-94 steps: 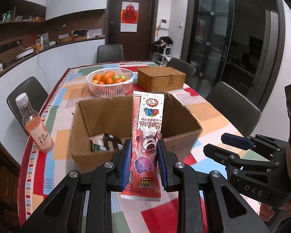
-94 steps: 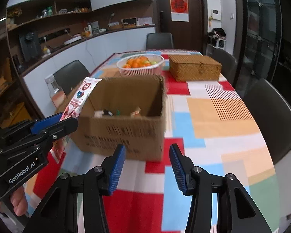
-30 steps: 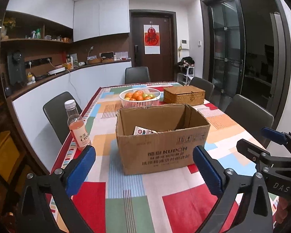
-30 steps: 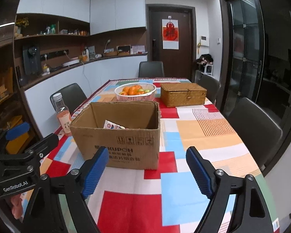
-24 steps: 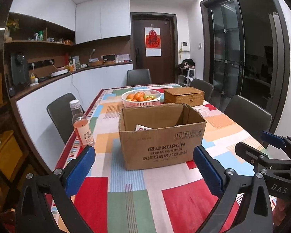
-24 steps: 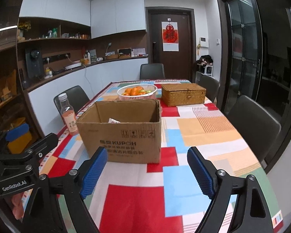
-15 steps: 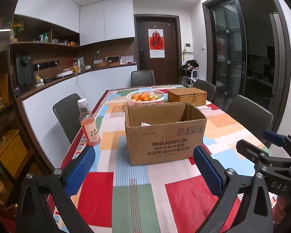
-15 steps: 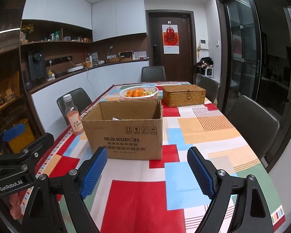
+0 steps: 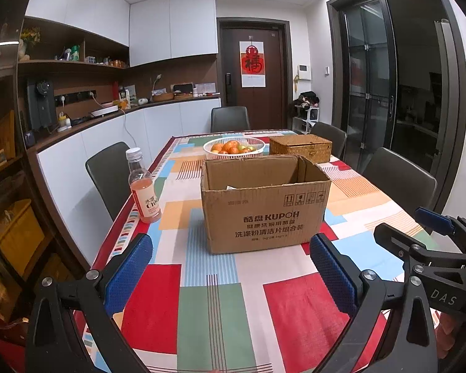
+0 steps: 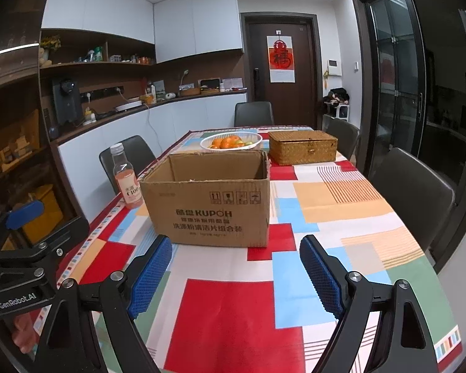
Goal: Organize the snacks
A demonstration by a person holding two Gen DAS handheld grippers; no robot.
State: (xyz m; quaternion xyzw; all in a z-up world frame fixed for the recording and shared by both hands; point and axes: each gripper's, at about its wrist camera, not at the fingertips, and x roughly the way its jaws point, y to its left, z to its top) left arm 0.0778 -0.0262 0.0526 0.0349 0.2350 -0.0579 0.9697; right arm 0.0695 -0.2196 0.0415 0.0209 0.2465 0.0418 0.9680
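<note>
Where the cardboard box [image 9: 265, 208] faces both cameras, its front reads "KUPOH" above Chinese print and a row of handling symbols; it stands open-topped on the desk [image 9: 295, 307] under a colourful patchwork cloth. Left of it stands a pink drink bottle [image 9: 143, 189] labelled "C100". A red "福" poster [image 9: 253, 63] hangs on the door. Both tools hover short of the box with jaws spread wide and nothing between them: the left hand-held gripper [image 9: 230, 275], marked "GenRobot.AI" in the right view, and the right hand-held gripper [image 10: 234, 276], marked "DAS" in the left view. Only the left view shows a pale snack packet [image 9: 231, 188] inside the box.
</note>
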